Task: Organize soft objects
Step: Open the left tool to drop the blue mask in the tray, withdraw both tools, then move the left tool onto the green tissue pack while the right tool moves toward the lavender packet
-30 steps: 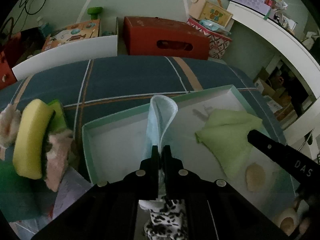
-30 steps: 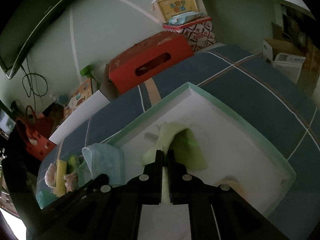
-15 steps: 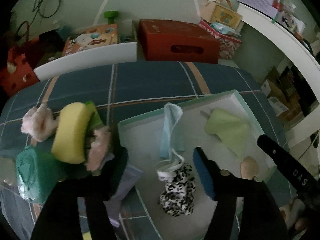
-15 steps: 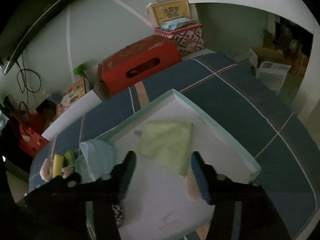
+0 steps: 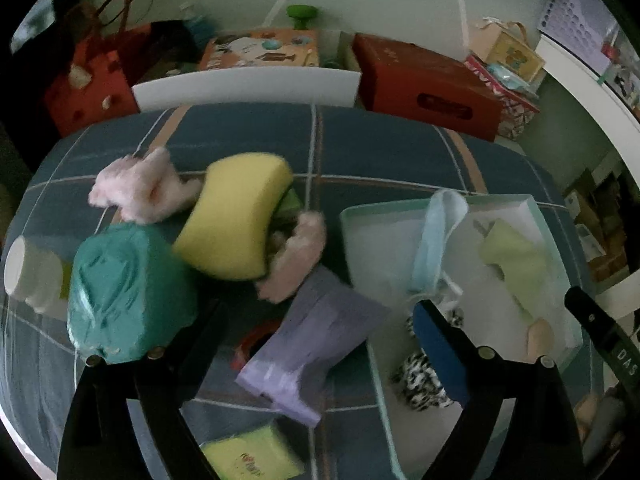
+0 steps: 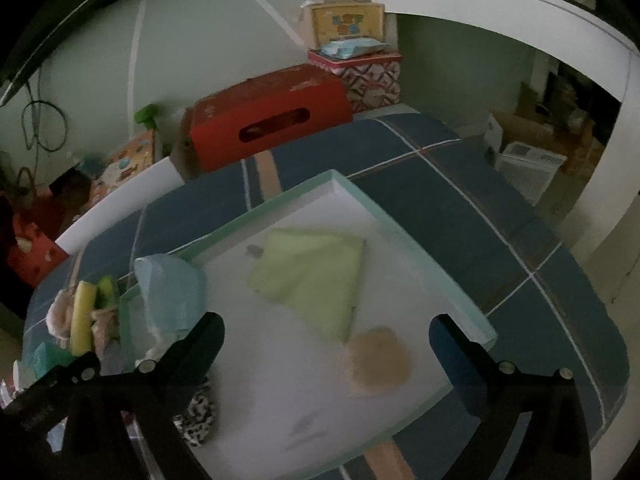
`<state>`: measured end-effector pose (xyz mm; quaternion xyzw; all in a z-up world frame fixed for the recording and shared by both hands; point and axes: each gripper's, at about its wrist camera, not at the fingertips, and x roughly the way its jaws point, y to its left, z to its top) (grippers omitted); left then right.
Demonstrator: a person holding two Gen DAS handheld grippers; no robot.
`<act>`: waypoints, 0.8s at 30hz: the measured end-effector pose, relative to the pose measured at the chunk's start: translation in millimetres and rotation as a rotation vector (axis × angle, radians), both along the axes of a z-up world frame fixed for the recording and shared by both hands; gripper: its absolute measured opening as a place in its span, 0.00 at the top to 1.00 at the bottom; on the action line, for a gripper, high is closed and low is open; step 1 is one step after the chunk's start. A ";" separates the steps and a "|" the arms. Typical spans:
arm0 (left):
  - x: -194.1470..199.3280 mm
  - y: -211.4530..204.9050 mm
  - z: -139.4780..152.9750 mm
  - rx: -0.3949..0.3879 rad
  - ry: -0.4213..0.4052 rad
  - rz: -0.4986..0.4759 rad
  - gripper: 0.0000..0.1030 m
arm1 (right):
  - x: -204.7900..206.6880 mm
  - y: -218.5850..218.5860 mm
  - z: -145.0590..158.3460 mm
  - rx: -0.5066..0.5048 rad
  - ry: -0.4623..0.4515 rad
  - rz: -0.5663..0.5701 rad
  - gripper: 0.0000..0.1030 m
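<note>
Your left claw (image 5: 316,344) and right claw (image 6: 326,338) have both just been opening and now stand spread, empty, above the tray (image 6: 420,256)

The room is dim. A pale green wall (image 6: 200,40) crossed by thin white lines fills the upper frame. A blue plaid bed cover (image 5: 380,148) spreads across the middle. Behind it stand a red box (image 6: 268,120) and a white board (image 5: 248,86). A white shelf (image 6: 520,4) curves along the upper right.
</note>
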<state>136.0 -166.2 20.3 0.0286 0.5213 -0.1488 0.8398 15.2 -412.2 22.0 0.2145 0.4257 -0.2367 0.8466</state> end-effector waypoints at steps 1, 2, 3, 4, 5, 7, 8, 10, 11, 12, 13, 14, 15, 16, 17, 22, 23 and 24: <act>-1.6 2.7 0.3 -0.001 0.001 0.004 0.09 | -0.6 2.3 -0.3 0.008 -0.007 0.006 0.00; -4.1 7.4 0.8 -0.007 0.001 0.009 0.09 | -1.5 5.2 -0.2 0.019 -0.015 0.013 0.00; -6.2 10.7 1.4 -0.014 0.000 0.013 0.09 | -2.1 7.5 -0.2 0.025 -0.020 0.017 0.00; -8.6 13.5 1.8 -0.020 -0.001 0.016 0.09 | -2.8 10.6 0.4 0.028 -0.028 0.019 0.00; -11.3 17.2 2.2 -0.027 -0.002 0.020 0.09 | -3.8 13.6 1.5 0.030 -0.037 0.022 0.00; -15.4 22.7 2.2 -0.036 0.001 0.022 0.09 | -5.7 20.3 4.0 0.032 -0.058 0.030 0.00; -16.9 25.7 2.3 -0.041 0.002 0.023 0.09 | -6.0 24.1 4.9 0.032 -0.065 0.038 0.00; -20.7 32.2 2.1 -0.052 0.002 0.025 0.09 | -5.0 32.8 5.3 0.037 -0.067 0.065 0.00; -23.6 36.2 1.2 -0.055 0.002 0.027 0.09 | -4.1 37.4 4.5 0.043 -0.065 0.079 0.00; -26.5 40.2 -0.4 -0.057 0.004 0.030 0.09 | -3.4 42.9 3.5 0.052 -0.064 0.094 0.00; -28.6 43.1 -2.0 -0.057 0.008 0.032 0.09 | -2.2 48.0 2.1 0.063 -0.060 0.105 0.00; -31.3 48.0 -4.8 -0.057 0.016 0.037 0.09 | -1.4 53.5 0.9 0.077 -0.054 0.118 0.00; -33.1 51.4 -7.1 -0.057 0.023 0.043 0.09 | -0.9 59.5 -0.5 0.095 -0.049 0.135 0.00; -34.8 54.9 -9.1 -0.058 0.027 0.047 0.09 | -1.4 64.5 -1.8 0.111 -0.050 0.150 0.00; -37.4 59.3 -11.7 -0.061 0.033 0.053 0.09 | -1.4 71.4 -2.9 0.129 -0.051 0.168 0.00; -47.5 74.3 -24.2 -0.059 0.072 0.061 0.09 | -5.6 96.6 -6.5 0.151 -0.040 0.223 0.00; -49.0 77.3 -26.4 -0.059 0.082 0.061 0.09 | -6.5 101.7 -6.7 0.155 -0.039 0.233 0.00; -49.2 79.1 -27.9 -0.060 0.087 0.061 0.09 | -7.0 105.4 -6.3 0.157 -0.036 0.239 0.00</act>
